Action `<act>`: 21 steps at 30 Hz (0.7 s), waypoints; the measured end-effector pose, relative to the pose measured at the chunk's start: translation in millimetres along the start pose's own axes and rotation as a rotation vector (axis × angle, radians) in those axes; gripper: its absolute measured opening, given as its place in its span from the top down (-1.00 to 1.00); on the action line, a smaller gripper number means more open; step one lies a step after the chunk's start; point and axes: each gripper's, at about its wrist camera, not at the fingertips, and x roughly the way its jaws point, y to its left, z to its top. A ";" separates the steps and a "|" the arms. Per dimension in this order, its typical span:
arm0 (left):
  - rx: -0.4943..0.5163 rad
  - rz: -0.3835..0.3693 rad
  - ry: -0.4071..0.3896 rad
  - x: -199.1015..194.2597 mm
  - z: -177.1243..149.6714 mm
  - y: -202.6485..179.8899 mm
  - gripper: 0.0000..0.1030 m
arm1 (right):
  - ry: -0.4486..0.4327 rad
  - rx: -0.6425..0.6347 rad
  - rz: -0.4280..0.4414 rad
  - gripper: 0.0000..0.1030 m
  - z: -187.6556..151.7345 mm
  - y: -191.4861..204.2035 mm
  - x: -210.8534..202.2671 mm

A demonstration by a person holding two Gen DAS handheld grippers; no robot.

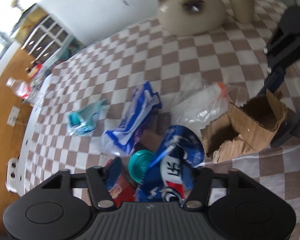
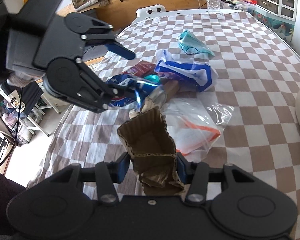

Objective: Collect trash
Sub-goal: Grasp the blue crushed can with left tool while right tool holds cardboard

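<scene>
While right gripper (image 2: 153, 169) jaws pinch cardboard box (image 2: 150, 140) | left gripper (image 1: 148, 177) jaws half-spread around blue wrapper (image 1: 176, 146), contact unclear | 12 o'clock: clear bag (image 2: 192, 132).

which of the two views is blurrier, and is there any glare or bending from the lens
Left wrist view: motion-smeared all over, worst on the cream pot and the blue wrapper; window glare blows out the left edge. Right wrist view: mostly sharp, cardboard box crisp, only the wrapper streaked. Both bend the checked cloth into fisheye curves.
</scene>
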 end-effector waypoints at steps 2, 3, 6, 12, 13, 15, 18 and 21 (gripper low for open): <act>0.037 -0.016 0.022 7.7 3.8 -5.6 0.09 | -0.003 0.008 -0.003 0.03 -0.8 0.2 -0.1; 0.053 -0.022 0.038 11.1 4.7 -9.1 0.18 | -0.003 0.012 -0.006 0.03 -1.3 0.3 -0.4; 0.081 -0.009 0.071 17.1 5.2 -15.8 0.18 | -0.005 0.023 -0.012 0.03 -2.7 -0.7 -1.7; -0.193 -0.005 0.069 11.0 -4.7 1.1 0.22 | -0.005 0.036 -0.026 0.03 -5.7 0.3 -4.3; -0.269 -0.007 0.058 7.0 -9.3 6.3 0.22 | -0.007 0.037 -0.030 0.03 -5.8 1.2 -5.0; -0.406 0.005 0.030 -3.1 -19.2 14.0 0.23 | -0.013 0.039 -0.040 0.03 -5.4 2.8 -7.1; -0.645 -0.023 -0.023 -21.5 -37.1 22.6 0.24 | -0.023 0.038 -0.045 0.03 -5.5 5.6 -11.6; -0.862 -0.066 -0.099 -43.0 -53.0 18.6 0.25 | -0.042 0.030 -0.045 0.03 -4.1 10.3 -17.5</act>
